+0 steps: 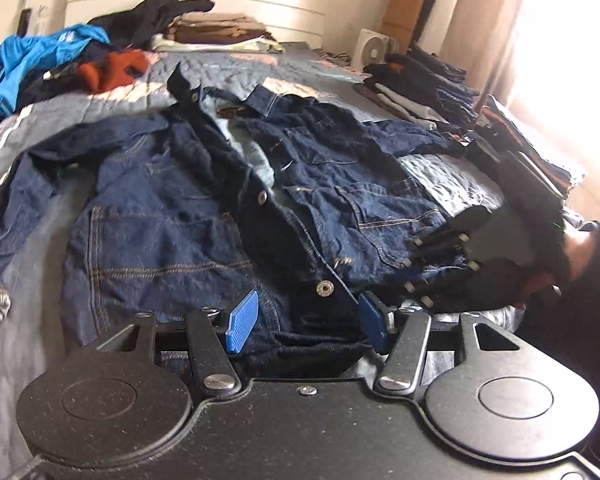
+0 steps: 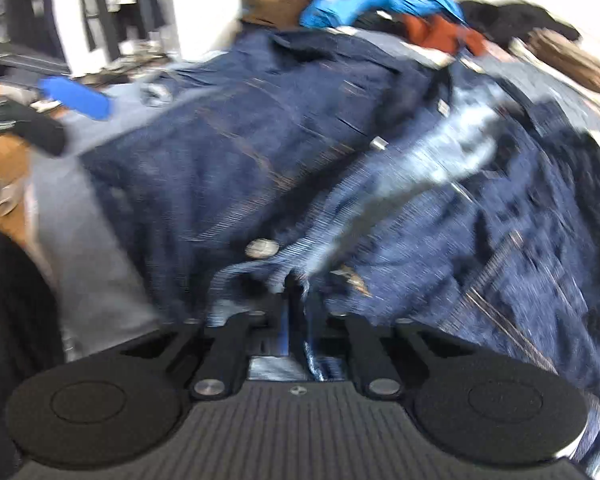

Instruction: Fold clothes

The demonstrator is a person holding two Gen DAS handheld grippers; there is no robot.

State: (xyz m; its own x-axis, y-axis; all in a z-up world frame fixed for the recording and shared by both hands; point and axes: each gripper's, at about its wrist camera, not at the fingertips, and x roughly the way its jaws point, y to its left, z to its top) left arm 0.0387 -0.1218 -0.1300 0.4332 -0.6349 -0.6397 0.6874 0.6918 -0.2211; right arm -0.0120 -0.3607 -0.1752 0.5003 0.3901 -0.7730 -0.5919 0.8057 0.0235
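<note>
A dark denim jacket (image 1: 204, 200) lies spread open on the bed (image 1: 28, 336), the left claw (image 1: 306, 322) parted and empty above its hem, the right claw (image 2: 294, 320) clamped on its front edge.

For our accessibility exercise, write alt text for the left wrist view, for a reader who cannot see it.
A dark denim jacket lies spread open on a grey quilted bed, with the open left gripper above its hem. Loose clothes sit at the far left and folded stacks at the right.
</note>
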